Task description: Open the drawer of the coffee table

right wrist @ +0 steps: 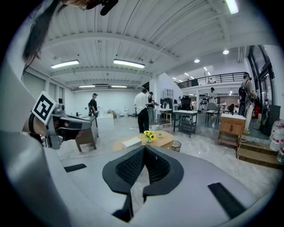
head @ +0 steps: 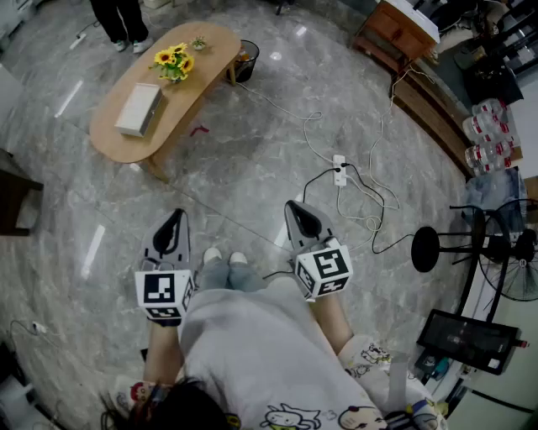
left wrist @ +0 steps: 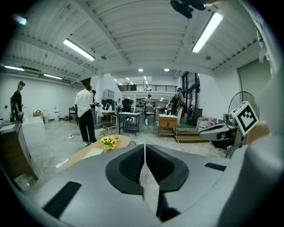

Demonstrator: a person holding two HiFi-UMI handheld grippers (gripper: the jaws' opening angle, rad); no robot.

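The oval wooden coffee table (head: pixel 193 63) stands far ahead on the marble floor, with a vase of sunflowers (head: pixel 173 62) and a white box (head: pixel 139 108) on top. No drawer shows from here. The same coffee table (left wrist: pixel 88 150) appears small in the left gripper view, and that coffee table (right wrist: pixel 162 141) sits behind the jaw tips in the right gripper view. My left gripper (head: pixel 175 216) and right gripper (head: pixel 293 207) are held near my body, well short of the table. Both are shut with nothing between the jaws.
A power strip (head: pixel 340 169) with trailing cables lies on the floor ahead to the right. A black bin (head: pixel 246 60) stands beside the table's far end. A wooden cabinet (head: pixel 395 32), a fan (head: pixel 514 269) and water bottles (head: pixel 487 134) line the right side. A person (head: pixel 122 21) stands beyond the table.
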